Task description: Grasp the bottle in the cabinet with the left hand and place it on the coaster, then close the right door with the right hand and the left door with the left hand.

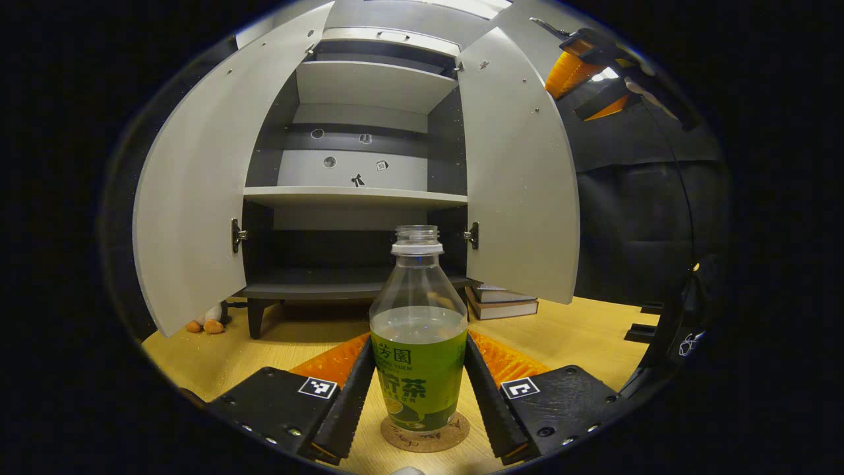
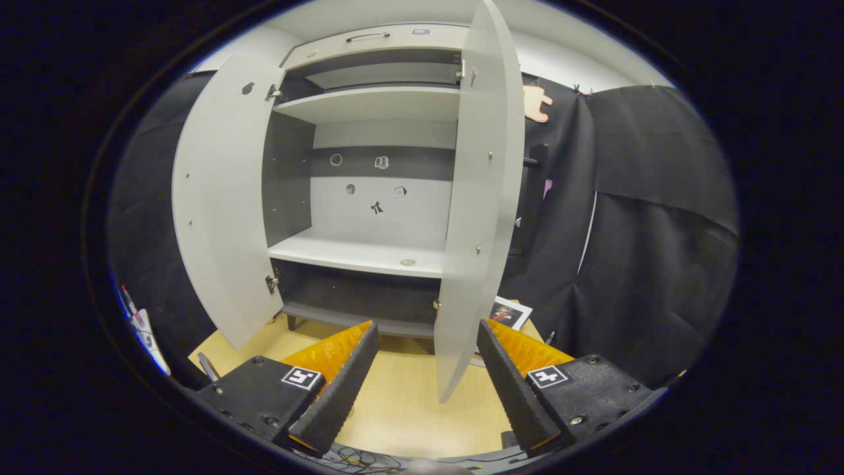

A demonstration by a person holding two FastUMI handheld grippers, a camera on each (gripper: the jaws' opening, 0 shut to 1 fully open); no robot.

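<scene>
The left tongs hug the bottle, which stands on the coaster. They should let go gently and back straight out. The right tongs gape wide, with the right door just ahead.

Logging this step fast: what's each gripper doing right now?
Left gripper: fingers around the bottle on the coaster; cannot tell if both press it.
Right gripper: open, holding nothing.

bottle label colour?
Green, with darker green print, on the bottle; clearest in the left gripper view.
</scene>
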